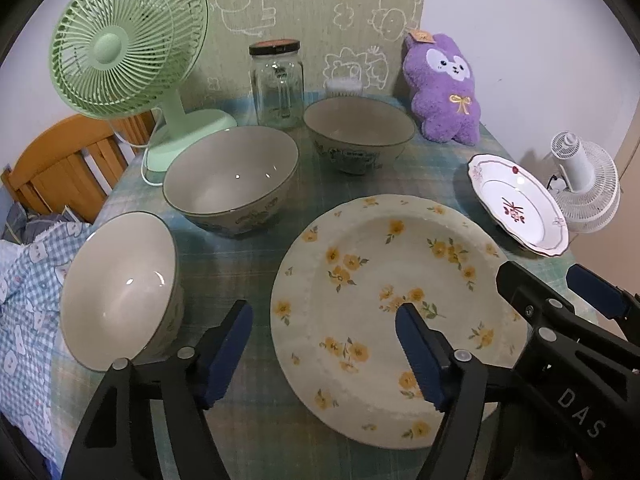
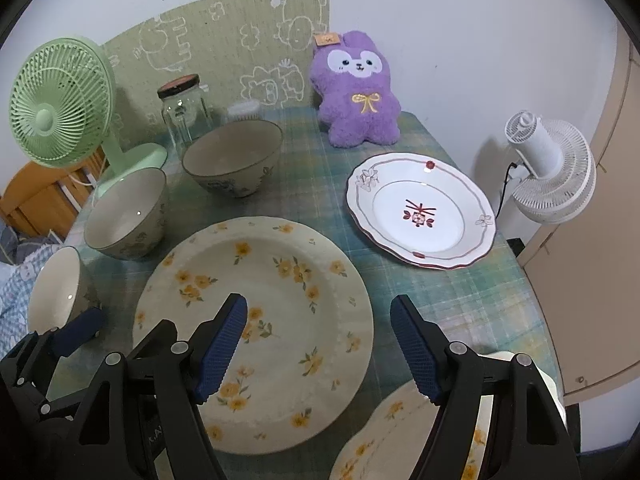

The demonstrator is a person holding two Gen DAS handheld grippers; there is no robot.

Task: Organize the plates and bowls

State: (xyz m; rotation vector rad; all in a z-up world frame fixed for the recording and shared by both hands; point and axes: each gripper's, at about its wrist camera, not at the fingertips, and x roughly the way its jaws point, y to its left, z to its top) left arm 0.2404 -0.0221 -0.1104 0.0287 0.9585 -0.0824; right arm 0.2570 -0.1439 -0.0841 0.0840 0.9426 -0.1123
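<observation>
Cream ceramic plate with yellow flowers (image 1: 384, 304) lies flat on the green plaid tablecloth (image 2: 460, 292), with three grey-rimmed bowls (image 1: 232, 180) to its left. Left gripper (image 1: 324, 344) hovers with jaws apart over its left rim, holding nothing. Right gripper (image 2: 320, 344) hangs likewise spread over its right rim, seemingly without touching.

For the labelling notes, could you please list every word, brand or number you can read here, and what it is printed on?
"DAS": white letters on the black body of the right gripper, seen from the left wrist.
Letters on the left gripper body: too dark to read.
Tag on the purple plush rabbit: too small to read.
Jar lid: blurred.
</observation>
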